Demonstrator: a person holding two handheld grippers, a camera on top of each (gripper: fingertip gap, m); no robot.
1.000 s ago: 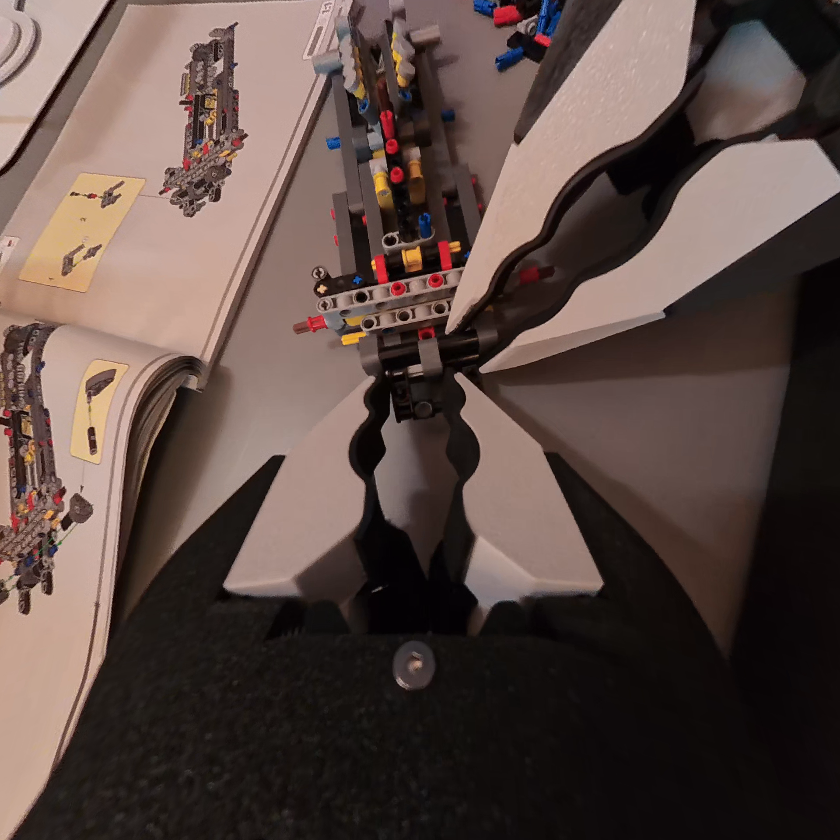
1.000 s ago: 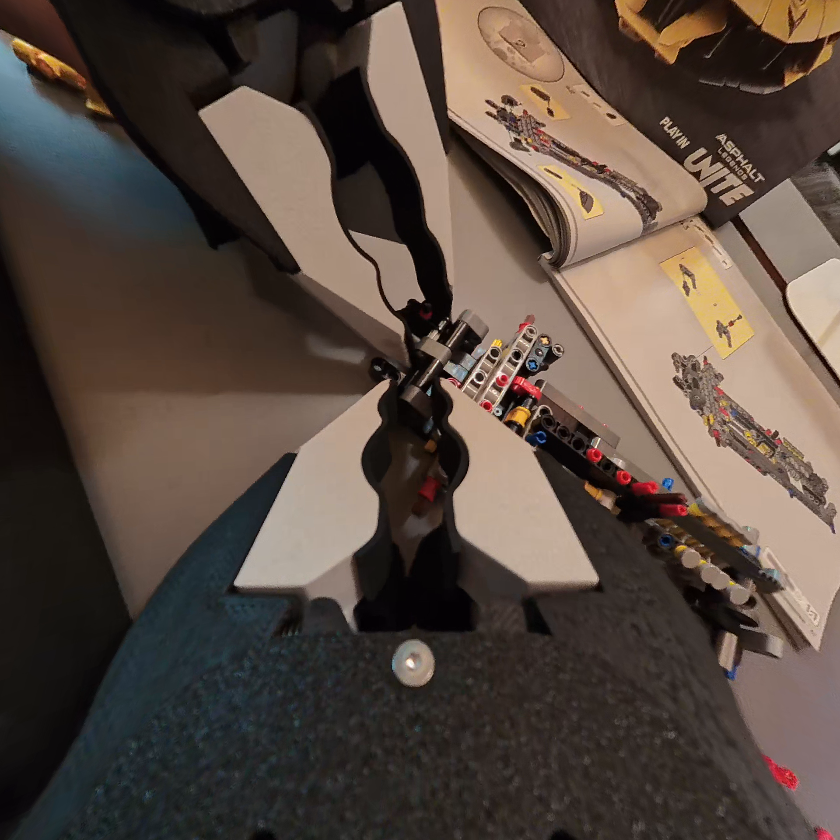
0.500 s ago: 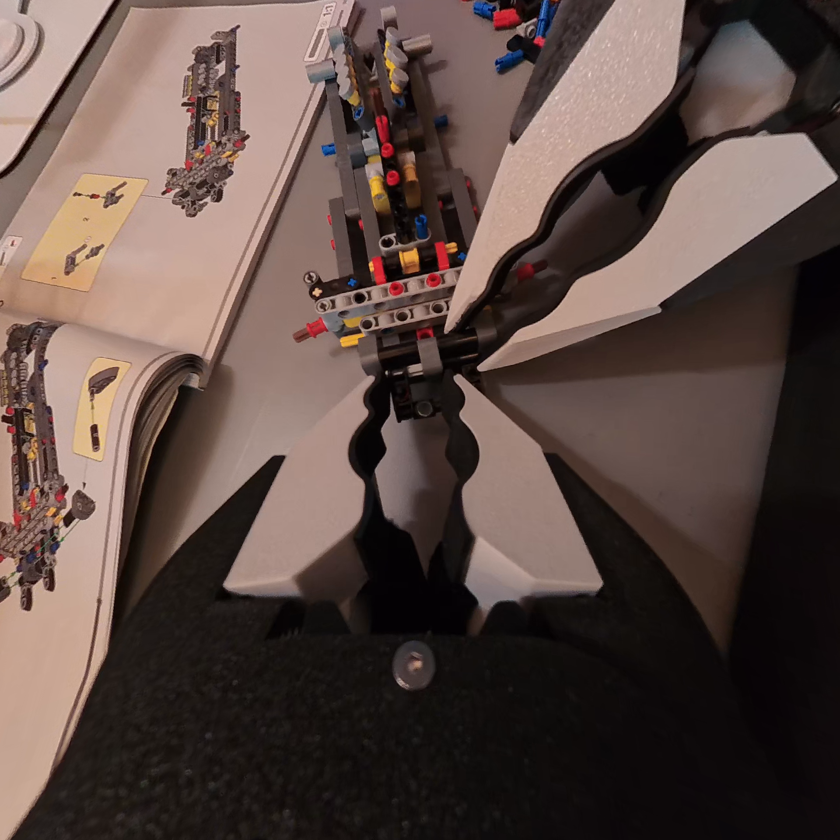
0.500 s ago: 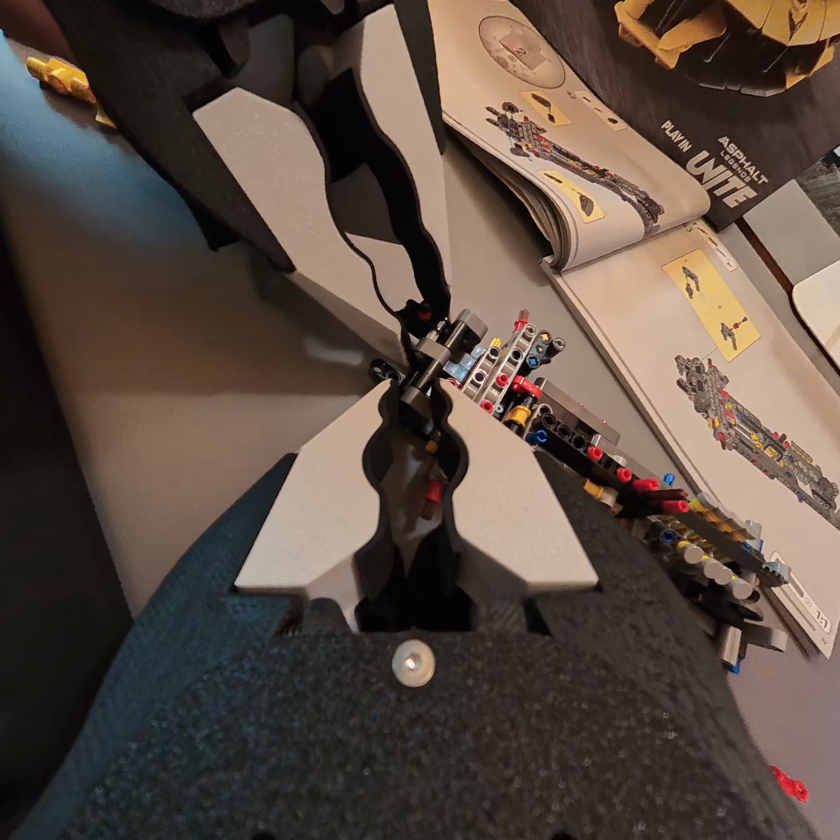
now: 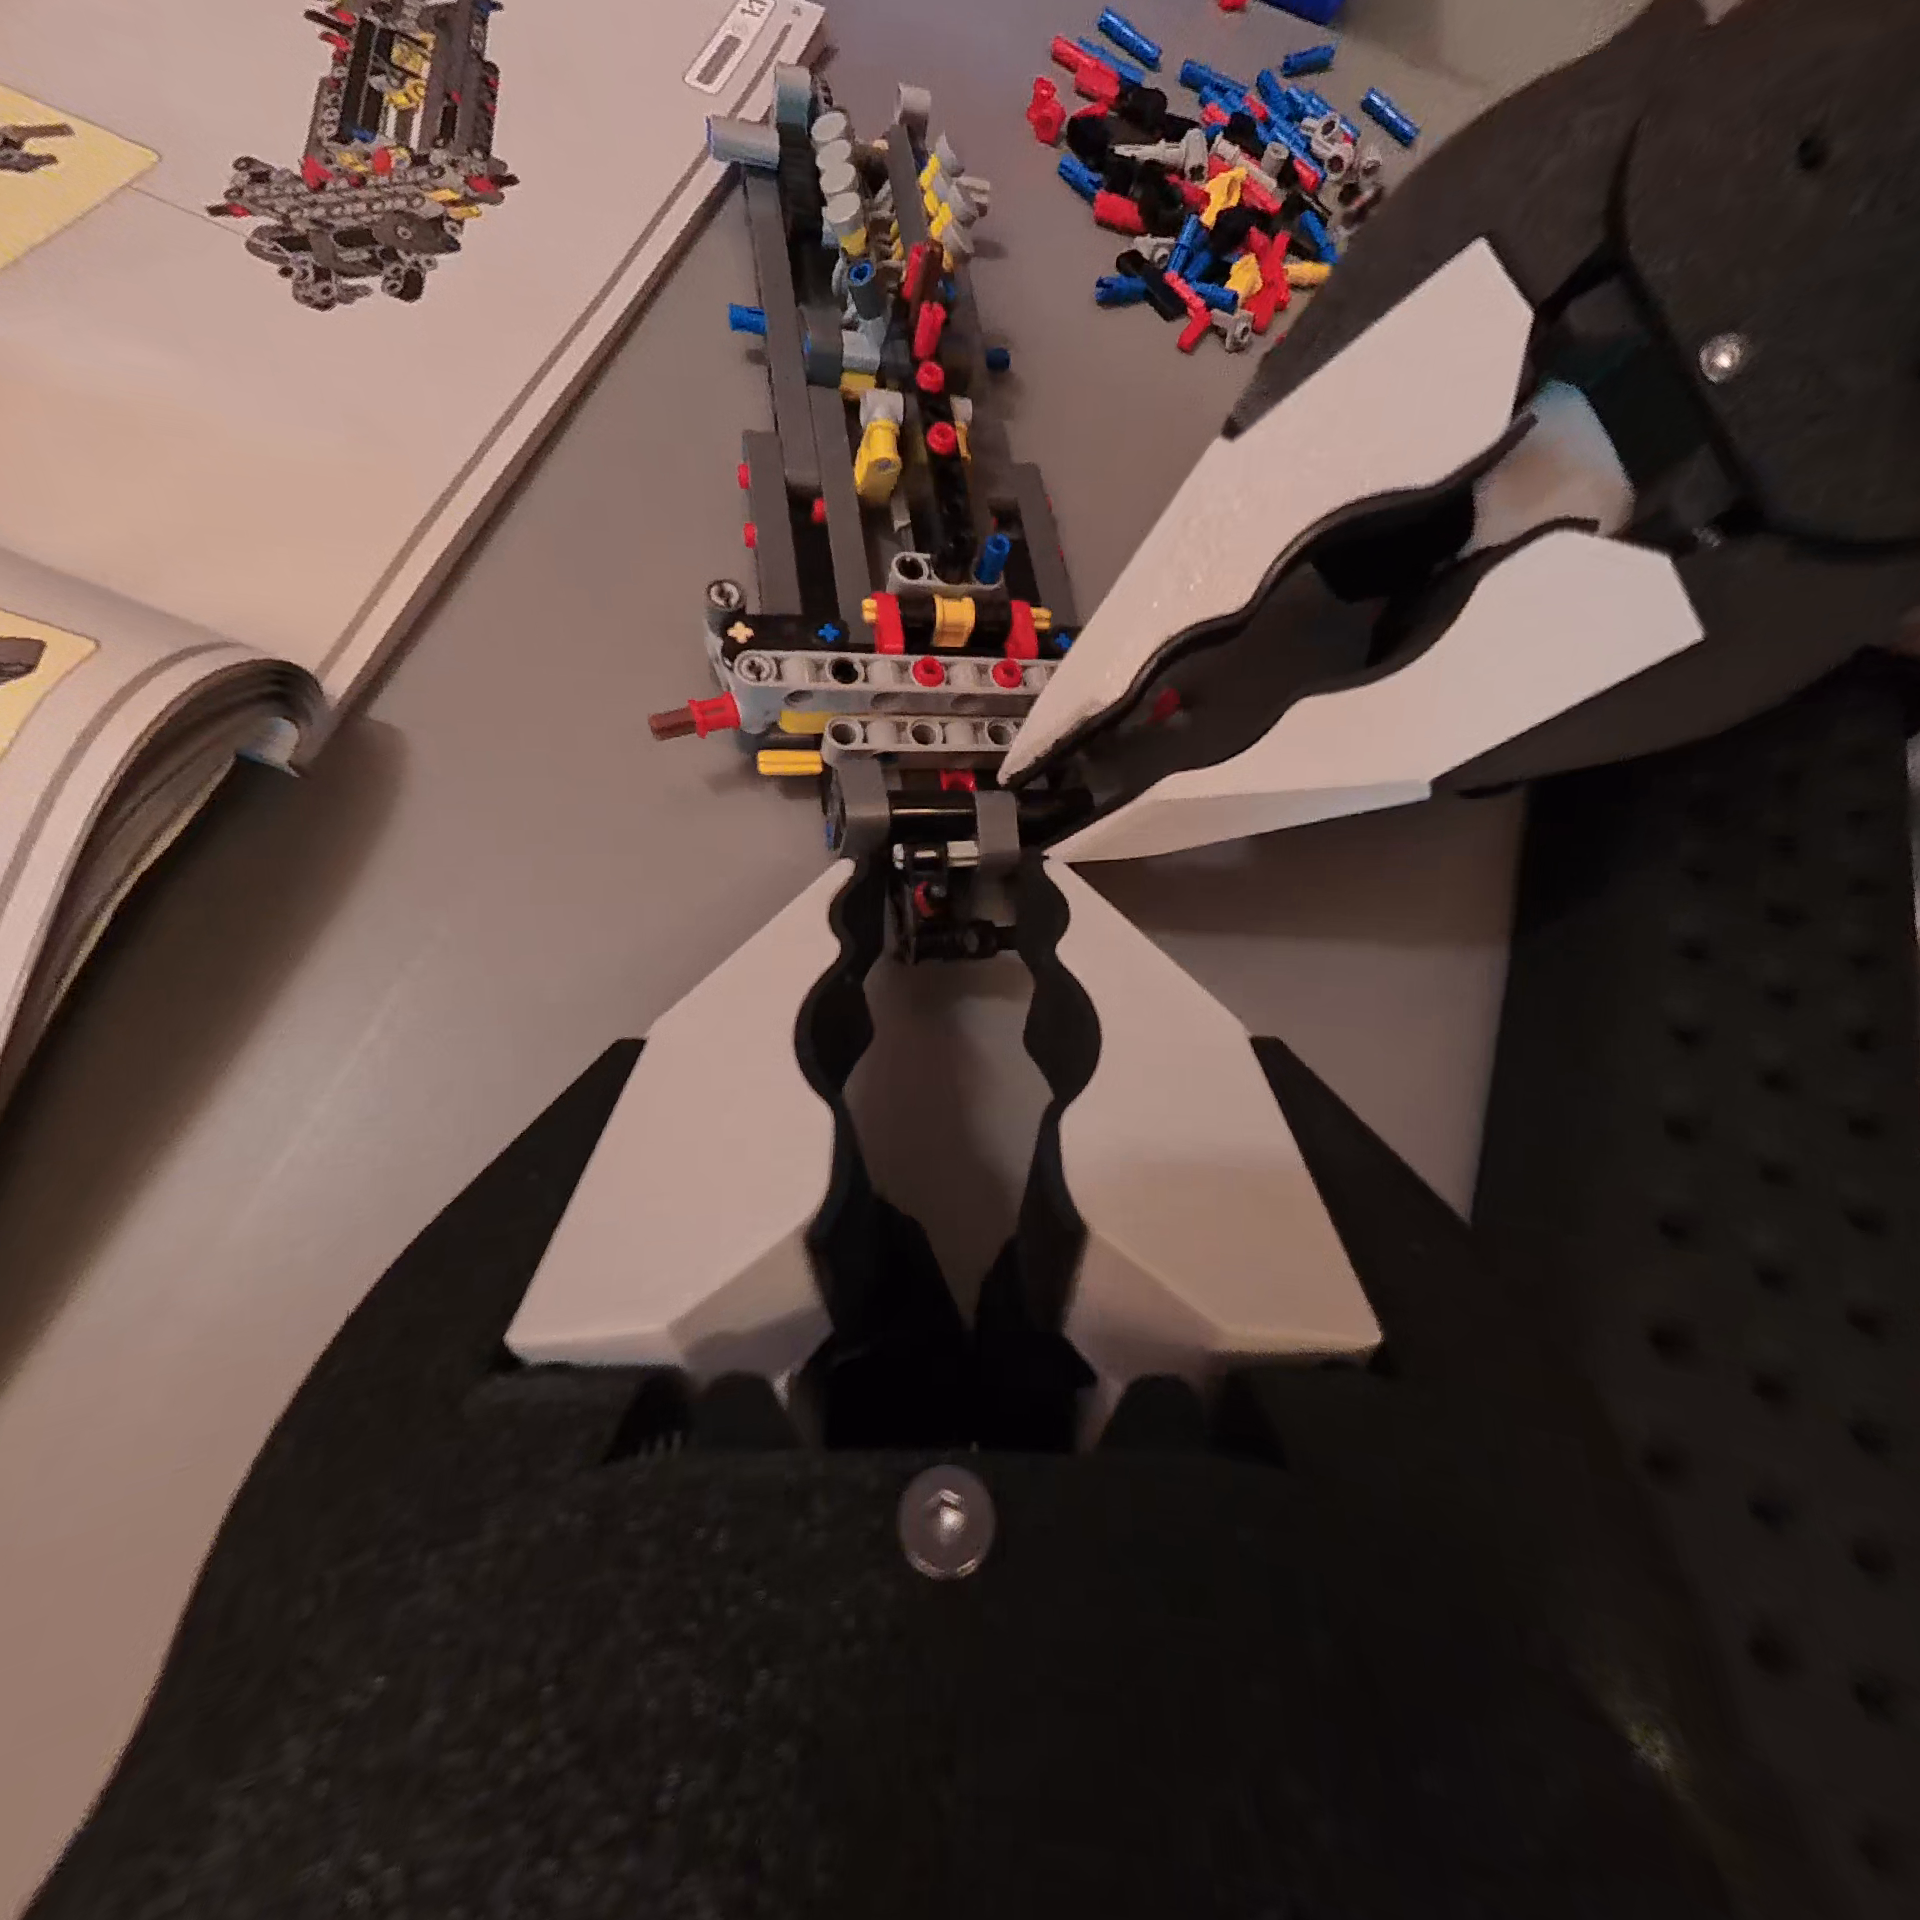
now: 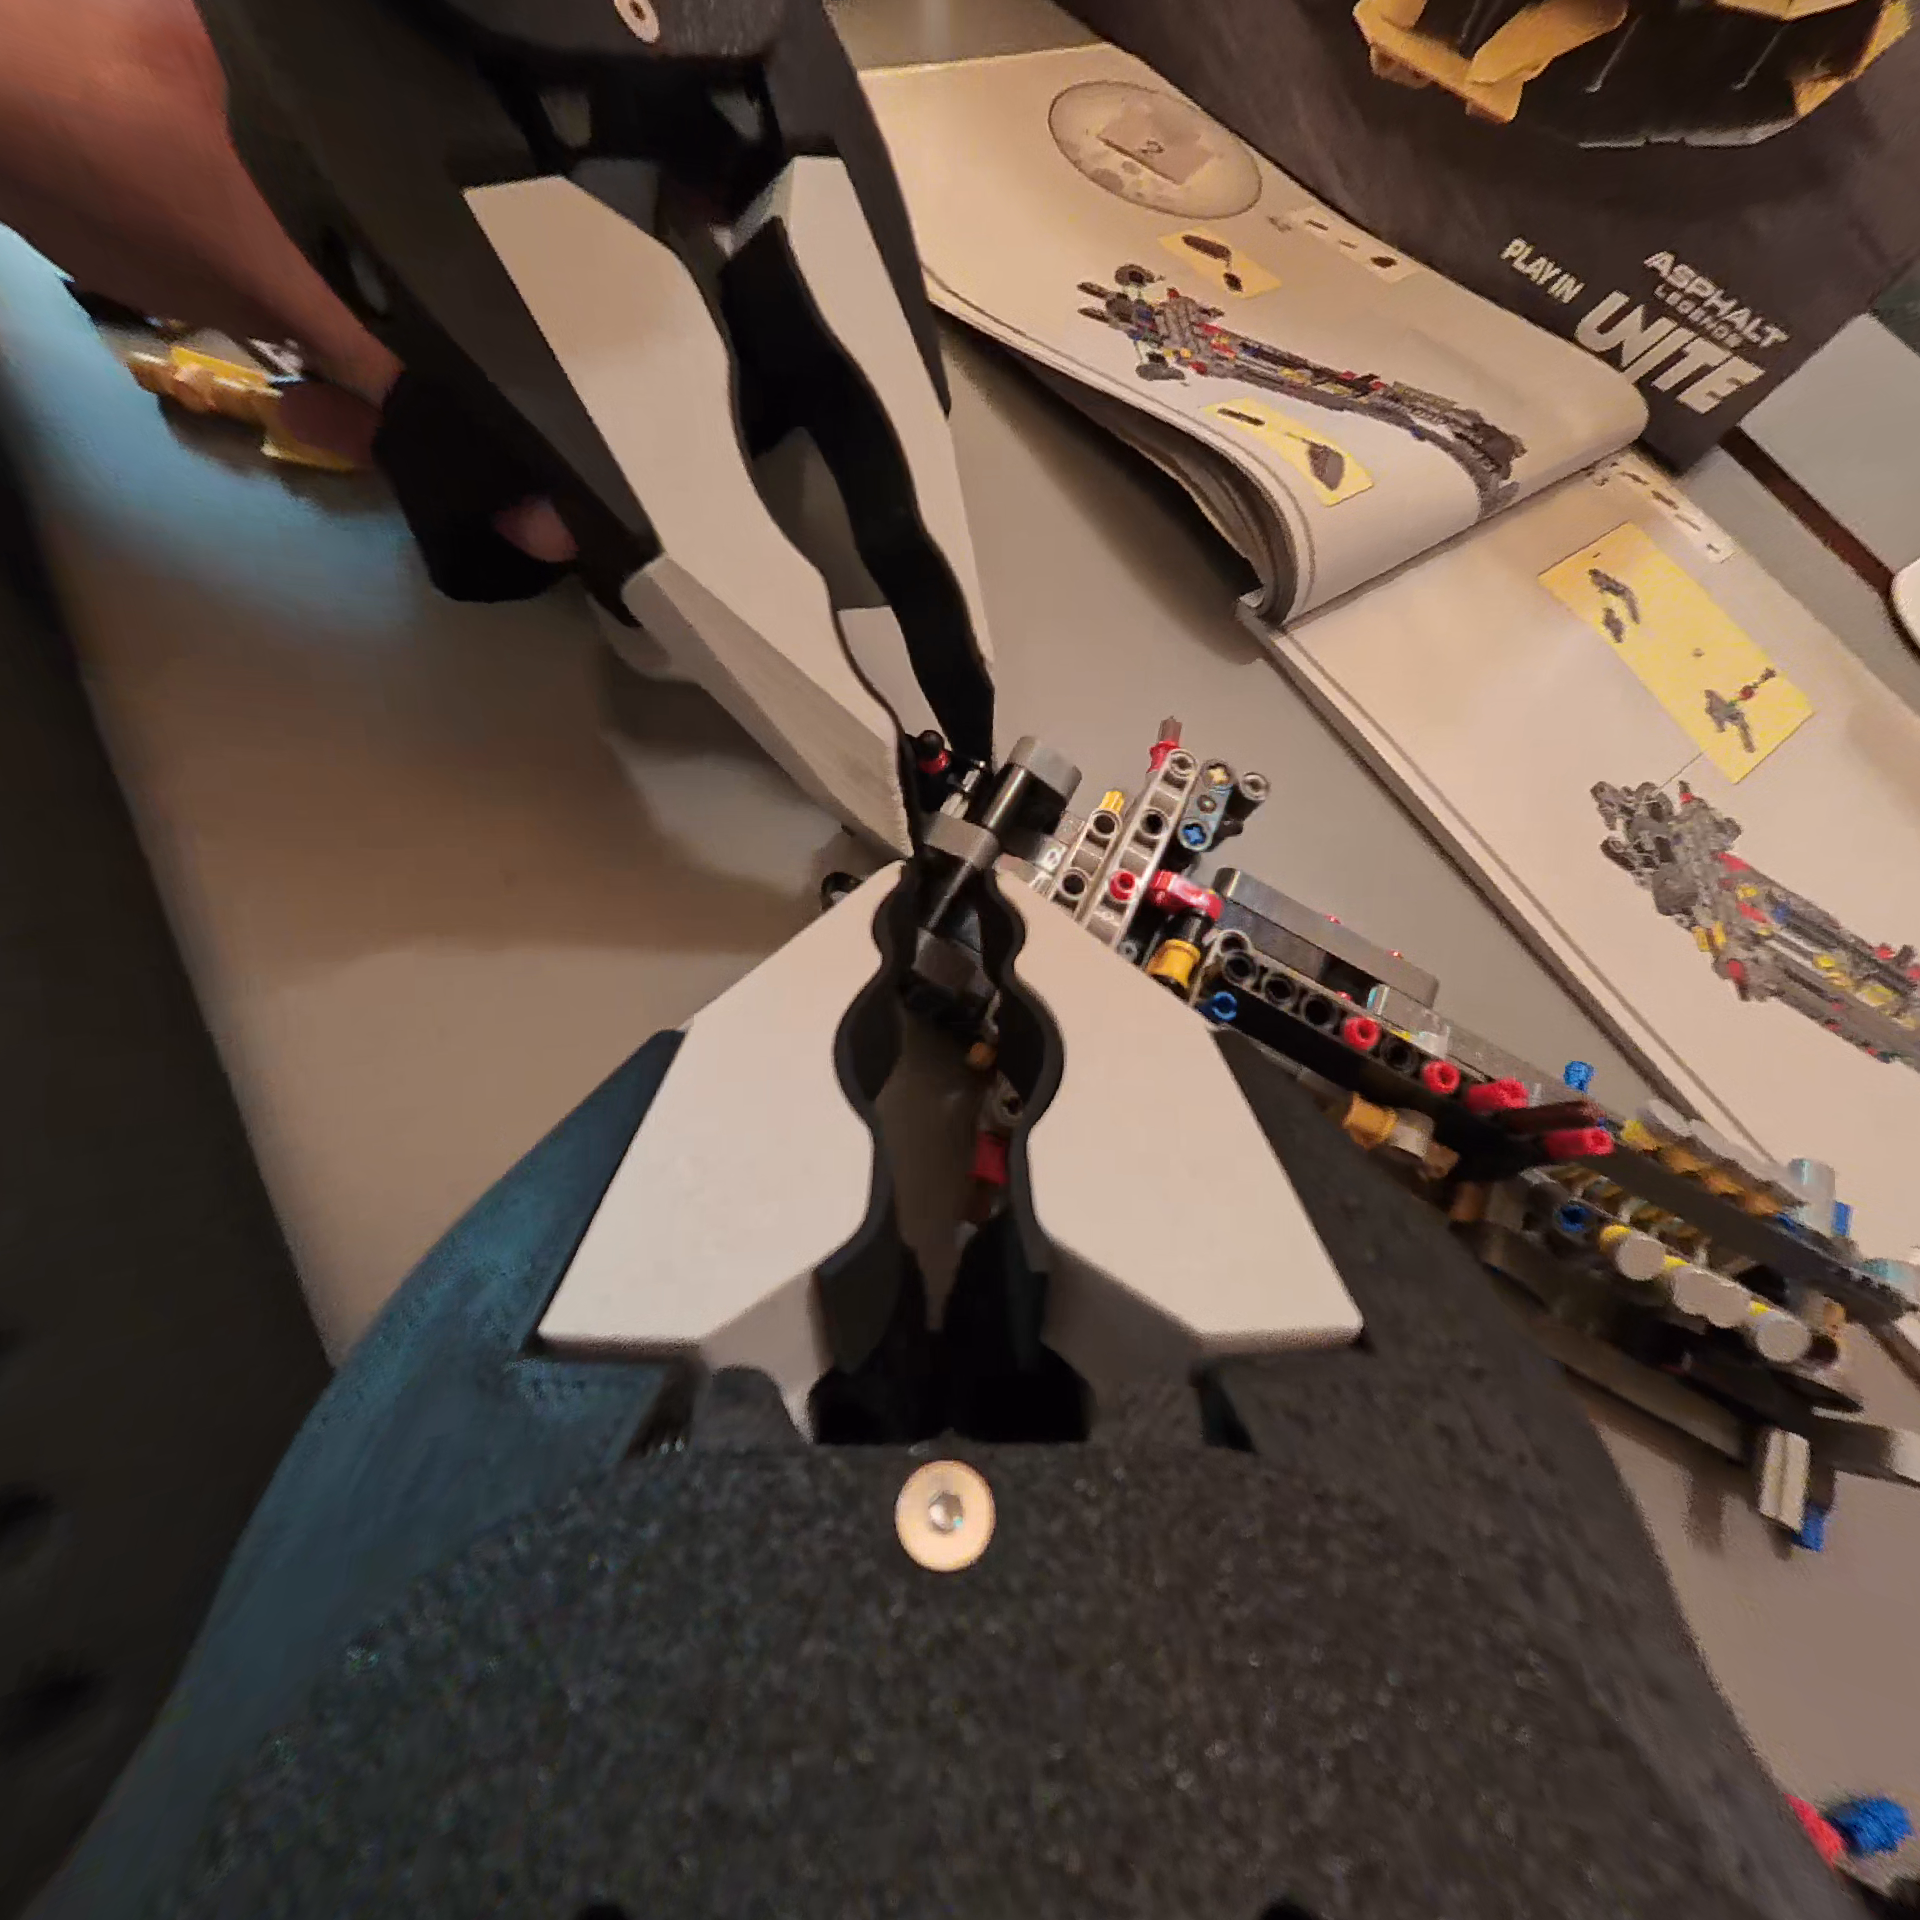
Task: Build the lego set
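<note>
Here, both grippers pinch the long, multicoloured lego chassis (image 5: pixel 894 499).

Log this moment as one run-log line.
left gripper: shut on chassis end | right gripper: shut on chassis end | lego chassis: on table | manual: open

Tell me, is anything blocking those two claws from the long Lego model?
Nothing visible does. The left gripper has its fingers closed on the Lego model at its near end, and the right gripper pinches that same end from the side.
</note>
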